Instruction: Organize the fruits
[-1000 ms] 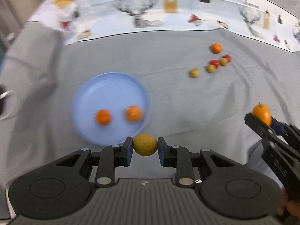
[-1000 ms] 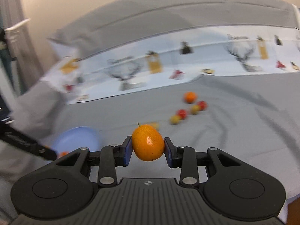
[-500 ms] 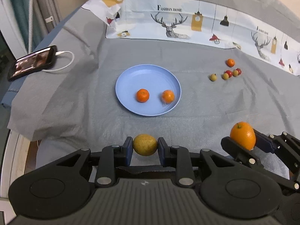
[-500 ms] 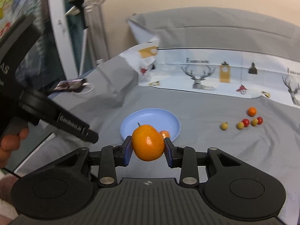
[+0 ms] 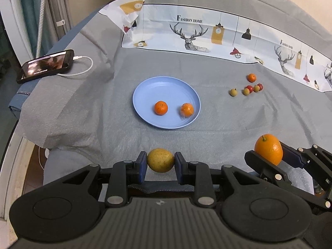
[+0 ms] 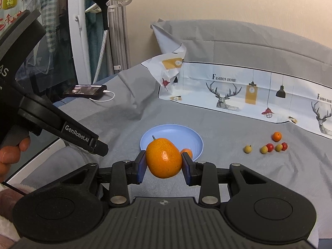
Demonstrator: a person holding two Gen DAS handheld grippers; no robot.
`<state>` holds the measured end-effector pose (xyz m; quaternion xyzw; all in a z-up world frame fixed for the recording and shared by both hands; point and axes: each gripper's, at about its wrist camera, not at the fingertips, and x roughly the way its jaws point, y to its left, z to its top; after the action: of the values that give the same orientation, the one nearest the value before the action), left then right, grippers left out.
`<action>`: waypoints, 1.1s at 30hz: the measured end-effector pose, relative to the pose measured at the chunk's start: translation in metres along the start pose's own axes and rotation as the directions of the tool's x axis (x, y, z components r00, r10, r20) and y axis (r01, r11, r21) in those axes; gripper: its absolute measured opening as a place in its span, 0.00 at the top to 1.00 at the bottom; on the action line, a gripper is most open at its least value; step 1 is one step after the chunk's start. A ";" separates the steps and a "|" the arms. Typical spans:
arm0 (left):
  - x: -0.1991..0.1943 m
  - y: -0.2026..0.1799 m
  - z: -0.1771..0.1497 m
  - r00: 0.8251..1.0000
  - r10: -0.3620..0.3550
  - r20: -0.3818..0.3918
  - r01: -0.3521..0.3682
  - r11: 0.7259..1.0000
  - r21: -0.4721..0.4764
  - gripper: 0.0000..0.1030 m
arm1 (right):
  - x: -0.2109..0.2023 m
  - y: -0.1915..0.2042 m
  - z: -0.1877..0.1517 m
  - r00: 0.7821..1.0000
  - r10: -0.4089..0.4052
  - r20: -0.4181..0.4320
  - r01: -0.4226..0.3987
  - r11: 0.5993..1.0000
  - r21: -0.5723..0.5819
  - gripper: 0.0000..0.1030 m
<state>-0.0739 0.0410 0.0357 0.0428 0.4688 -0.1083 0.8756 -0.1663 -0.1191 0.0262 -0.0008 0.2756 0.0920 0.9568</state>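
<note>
Far off to the left of both grippers, a black smartphone [image 5: 46,66] with a white charging cable [image 5: 83,67] lies on the grey cloth-covered surface [image 5: 87,112]. The left gripper [image 5: 160,164] has its blue-padded jaws closed onto a round yellow-green speckled fruit [image 5: 160,160], gripped from both sides and held above the near edge of the cloth. Straight ahead of that gripper sits a round light-blue plastic plate [image 5: 166,87] carrying two small orange tangerines: a bare one [image 5: 161,108] on the left and one that looks wrapped in clear film [image 5: 187,110] on the right, close together but apart. Just to the right of the left gripper, the right gripper [image 6: 164,161] is clamped on a large oval orange citrus fruit with a short stem [image 6: 163,158], held in the air in front of the plate. Ahead and to the right of both grippers, a loose cluster of small fruits rests on the cloth: a small orange tangerine [image 5: 251,77] farthest back, two red cherry tomatoes [image 5: 249,88] and three small yellow-green fruits [image 5: 233,92] nearer. Beyond them a white printed cloth with deer and lamp drawings [image 5: 217,35] lies along the back.
</note>
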 end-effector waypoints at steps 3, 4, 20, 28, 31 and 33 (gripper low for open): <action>0.001 0.000 -0.001 1.000 -0.002 -0.007 0.002 1.000 -0.001 0.70 | 0.000 0.001 -0.001 1.000 -0.001 0.000 0.001 1.000 -0.005 0.64; 0.001 0.000 -0.001 1.000 -0.002 -0.008 0.002 1.000 -0.001 0.70 | 0.000 0.001 -0.001 1.000 -0.001 0.000 0.001 1.000 -0.005 0.64; 0.009 0.001 0.001 1.000 -0.006 -0.028 0.006 1.000 0.006 0.70 | 0.003 -0.001 -0.003 1.000 0.000 -0.018 0.000 1.000 0.013 0.64; 0.012 0.001 0.002 0.999 -0.007 -0.035 0.007 1.000 0.008 0.70 | 0.007 -0.001 -0.003 1.000 0.001 -0.028 0.000 1.000 0.016 0.64; 0.013 0.002 0.002 0.999 -0.007 -0.039 0.007 1.000 0.007 0.70 | 0.009 0.000 -0.003 1.000 0.002 -0.031 -0.001 1.000 0.016 0.64; 0.014 0.002 0.001 0.999 -0.007 -0.041 0.007 1.000 0.007 0.70 | 0.009 0.000 -0.003 0.999 0.002 -0.032 -0.002 1.000 0.016 0.64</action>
<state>-0.0649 0.0405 0.0248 0.0467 0.4862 -0.1123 0.8654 -0.1605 -0.1176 0.0184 0.0056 0.2917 0.0908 0.9522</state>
